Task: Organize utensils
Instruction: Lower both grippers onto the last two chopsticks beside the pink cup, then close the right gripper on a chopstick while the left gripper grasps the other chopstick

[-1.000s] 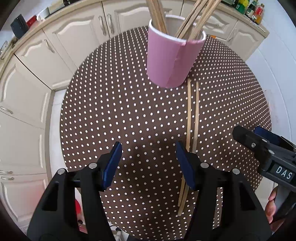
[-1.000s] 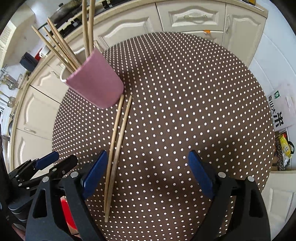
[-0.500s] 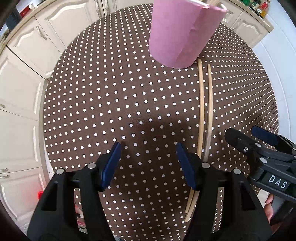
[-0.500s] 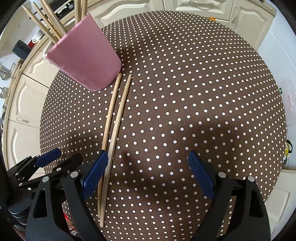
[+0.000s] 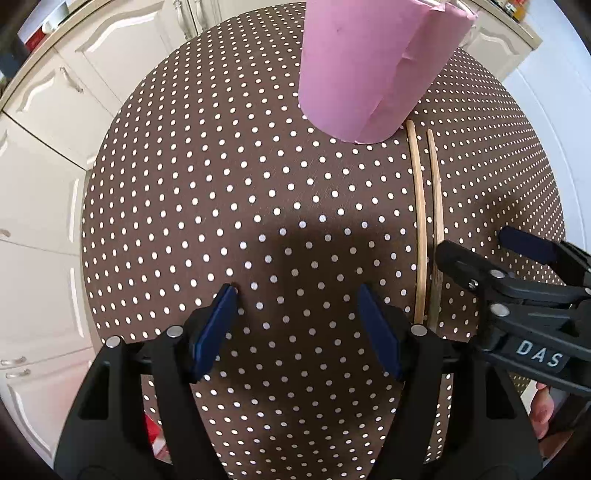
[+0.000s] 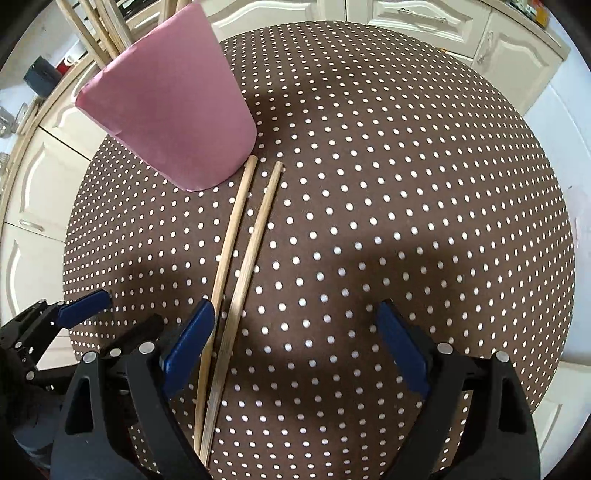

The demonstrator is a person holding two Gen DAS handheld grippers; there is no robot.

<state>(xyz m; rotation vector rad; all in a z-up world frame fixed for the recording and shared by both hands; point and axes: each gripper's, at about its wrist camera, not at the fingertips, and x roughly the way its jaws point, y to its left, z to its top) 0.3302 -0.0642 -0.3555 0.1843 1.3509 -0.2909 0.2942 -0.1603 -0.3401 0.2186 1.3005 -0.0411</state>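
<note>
Comparing the present views with those of a second ago, both grippers are found to have been lowered and carried forward over the round dotted table (image 6: 406, 184): the pink cup (image 6: 173, 114) fills more of each view, its rim now cut off at the top of the left wrist view, and the two loose chopsticks (image 6: 240, 258) are seen larger and nearer. The chopsticks are laid side by side flat on the cloth, their far ends just beside the foot of the cup, and they have not been shifted. The right gripper (image 6: 295, 332) is held with its jaws wide and empty, its left finger (image 6: 192, 332) just beside the pair, perhaps over the nearer stick. The left gripper (image 5: 295, 317) is likewise spread wide and empty, the sticks lying to its right. Other chopsticks (image 6: 107, 33) are already stood in the cup. The approach is judged nearly done; the pair remains to be straddled, gripped and lifted into the cup
</note>
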